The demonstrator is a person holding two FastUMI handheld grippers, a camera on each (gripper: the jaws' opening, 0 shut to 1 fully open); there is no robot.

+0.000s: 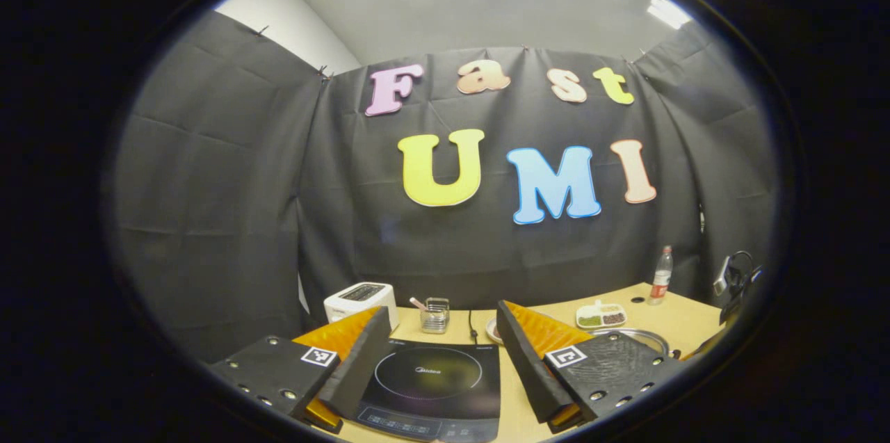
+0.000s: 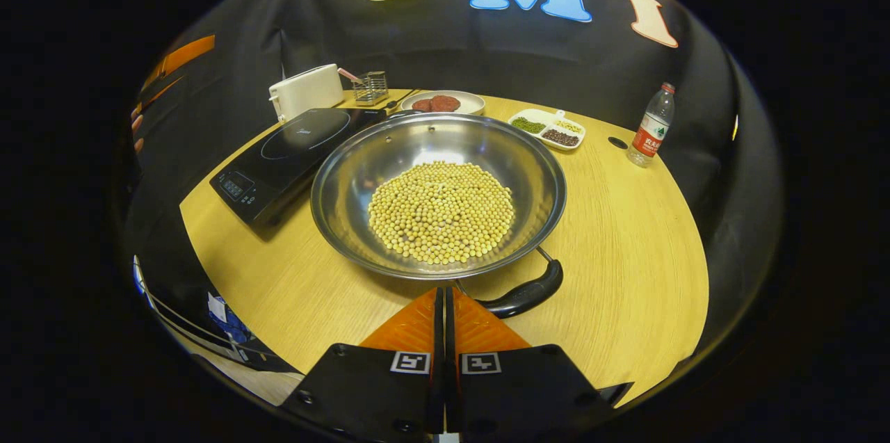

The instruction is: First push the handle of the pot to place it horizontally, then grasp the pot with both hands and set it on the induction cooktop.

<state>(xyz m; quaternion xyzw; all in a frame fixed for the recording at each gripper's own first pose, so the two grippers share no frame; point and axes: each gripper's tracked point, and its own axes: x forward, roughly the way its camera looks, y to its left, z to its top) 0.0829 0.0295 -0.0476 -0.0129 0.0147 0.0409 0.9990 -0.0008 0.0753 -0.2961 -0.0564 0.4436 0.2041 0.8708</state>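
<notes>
A shiny round steel pot (image 2: 437,192) of yellow beans is seen beside the flat black glass cooktop (image 2: 295,149). The right gripper (image 2: 445,297) is clenched on nothing; the left gripper (image 1: 441,339) is spread wide. The pot's curved black handle (image 2: 525,293) is partly hidden.

Each gripper (image 2: 445,304) (image 1: 441,349) wore flat dark plates studded with round screws, each plate bearing one square black-and-white marker.
</notes>
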